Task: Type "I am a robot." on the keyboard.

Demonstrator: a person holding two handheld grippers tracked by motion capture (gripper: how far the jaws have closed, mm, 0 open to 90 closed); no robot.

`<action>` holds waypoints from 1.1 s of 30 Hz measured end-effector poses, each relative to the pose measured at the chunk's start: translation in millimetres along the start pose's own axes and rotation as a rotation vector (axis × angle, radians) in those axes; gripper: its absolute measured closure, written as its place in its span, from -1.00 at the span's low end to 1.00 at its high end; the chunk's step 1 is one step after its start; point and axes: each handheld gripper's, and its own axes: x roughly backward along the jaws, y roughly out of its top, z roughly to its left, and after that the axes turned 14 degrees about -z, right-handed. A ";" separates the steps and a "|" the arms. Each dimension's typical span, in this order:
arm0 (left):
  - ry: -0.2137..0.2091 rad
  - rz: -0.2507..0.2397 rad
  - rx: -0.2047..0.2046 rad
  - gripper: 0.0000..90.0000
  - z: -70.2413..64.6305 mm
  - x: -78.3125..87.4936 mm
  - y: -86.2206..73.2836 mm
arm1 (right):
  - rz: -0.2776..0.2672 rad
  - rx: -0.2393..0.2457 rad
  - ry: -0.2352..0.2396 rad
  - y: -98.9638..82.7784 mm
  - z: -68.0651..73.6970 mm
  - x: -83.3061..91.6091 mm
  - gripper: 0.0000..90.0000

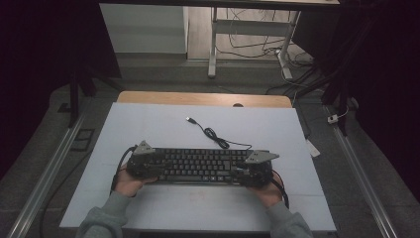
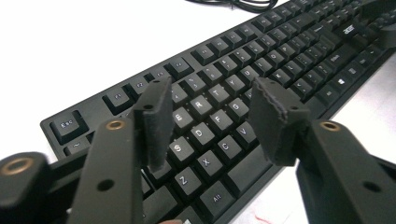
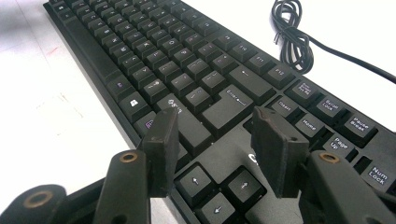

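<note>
A black keyboard [image 1: 198, 166] lies lengthwise across the white tabletop, near the front. Its black cable [image 1: 213, 134] curls behind it and ends in a loose USB plug [image 1: 189, 119]. My left gripper [image 1: 148, 166] is at the keyboard's left end. Its jaws stand apart over the letter keys [image 2: 212, 93], and the left pad [image 2: 156, 121] sits low among them. My right gripper [image 1: 250, 171] is at the right end, jaws apart above the arrow keys and the Enter key [image 3: 215, 116]. Neither pair of pads clamps anything. The coiled cable [image 3: 292, 32] lies beyond the keyboard [image 3: 154, 51].
The white tabletop [image 1: 148, 124] has bare surface behind and in front of the keyboard. A wooden desk edge [image 1: 198, 98] runs along its back. Metal floor rails [image 1: 49, 163] flank the table, and desk legs with loose wires [image 1: 247, 44] stand farther back.
</note>
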 end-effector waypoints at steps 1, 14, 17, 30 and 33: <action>0.003 0.002 0.001 0.18 -0.3 -1.1 -0.1 | 0.000 0.000 0.000 -0.1 0.0 -0.1 0.15; 0.022 0.026 0.023 0.89 5.4 -20.0 -2.0 | 0.004 0.002 0.001 -0.4 0.3 -1.1 0.15; 0.013 0.036 0.024 0.97 5.8 -24.7 -2.3 | 0.005 0.001 0.001 -0.6 0.3 -1.3 0.15; 0.024 0.086 -0.014 0.98 -0.4 -43.1 -3.6 | 0.010 0.003 -0.001 -1.0 0.6 -1.9 0.15; 0.025 0.089 -0.017 0.98 -0.5 -44.1 -4.0 | 0.010 0.004 -0.002 -1.0 0.6 -1.9 0.15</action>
